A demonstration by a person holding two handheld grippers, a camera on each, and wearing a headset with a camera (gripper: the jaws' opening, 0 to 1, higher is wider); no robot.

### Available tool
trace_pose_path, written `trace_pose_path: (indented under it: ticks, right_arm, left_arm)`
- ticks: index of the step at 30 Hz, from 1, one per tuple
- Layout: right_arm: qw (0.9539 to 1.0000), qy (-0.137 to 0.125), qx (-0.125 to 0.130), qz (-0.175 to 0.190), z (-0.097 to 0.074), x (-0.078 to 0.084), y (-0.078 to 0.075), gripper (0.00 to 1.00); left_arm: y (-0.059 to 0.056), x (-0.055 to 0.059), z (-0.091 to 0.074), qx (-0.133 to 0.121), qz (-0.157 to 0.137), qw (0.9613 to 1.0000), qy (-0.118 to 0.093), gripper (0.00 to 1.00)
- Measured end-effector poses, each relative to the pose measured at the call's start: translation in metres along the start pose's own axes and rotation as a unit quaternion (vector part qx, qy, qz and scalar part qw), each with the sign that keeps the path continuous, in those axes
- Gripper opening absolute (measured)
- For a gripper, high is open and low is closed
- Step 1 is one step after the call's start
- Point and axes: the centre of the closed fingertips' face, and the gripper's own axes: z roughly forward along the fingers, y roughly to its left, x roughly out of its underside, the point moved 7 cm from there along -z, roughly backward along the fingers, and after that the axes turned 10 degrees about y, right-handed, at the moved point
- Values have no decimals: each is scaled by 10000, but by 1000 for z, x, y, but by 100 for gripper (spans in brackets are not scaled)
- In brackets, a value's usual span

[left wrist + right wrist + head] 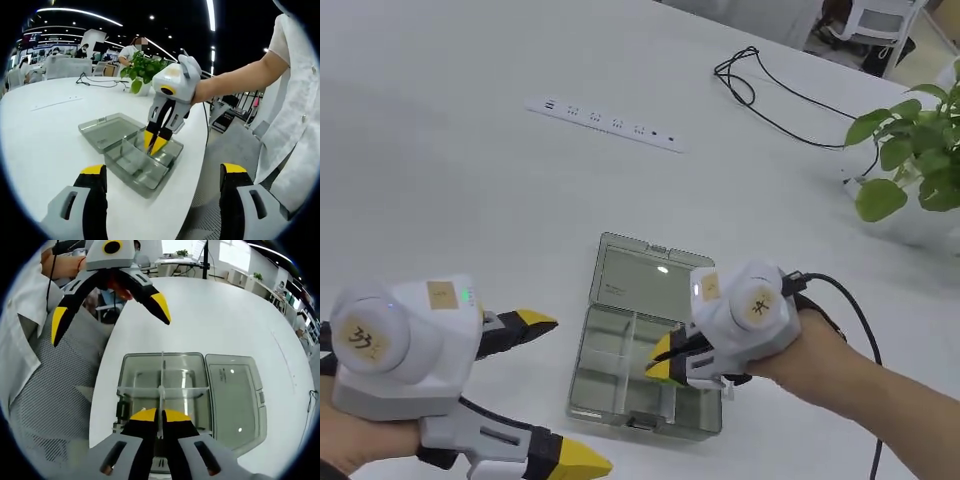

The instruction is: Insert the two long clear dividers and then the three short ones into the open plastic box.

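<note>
The open clear plastic box (610, 400) lies on the white table, its lid (650, 275) folded flat behind the tray. My right gripper (663, 364) hangs over the tray, shut on a thin clear divider (162, 371) that stands upright inside the box (127, 371). That divider crosses another clear divider (187, 389) spanning the tray the other way. In the left gripper view the right gripper (154, 143) points down into the box (131, 162). My left gripper (560, 392) is open and holds nothing, left of the box and near the table's front.
A white power strip (605, 120) lies further back on the table. A black cable (770, 95) loops at the back right, beside a potted plant (910, 150). The right gripper's own cable (850, 310) trails over the person's forearm. The table edge (102, 385) runs close to the box.
</note>
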Motion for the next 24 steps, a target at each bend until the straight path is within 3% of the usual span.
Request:
trace_pose_path:
  ticks: [5,10,16,24]
  right_arm:
    - [9999,-61,97,55,-11,3,4,12]
    - [9976,-458,276,435,-36,12,1,15]
    - [9924,-650,499,917,-63,42,-4,21]
    - [9888,-499,639,1254,-77,80,-2,27]
  left_arm:
    - [-1,0,-1,-5,19,10000,6,96]
    - [-1,0,-1,-10,33,10000,6,96]
    - [-4,-1,-1,-3,57,10000,19,97]
    - [-6,-4,0,11,107,9999,23,99]
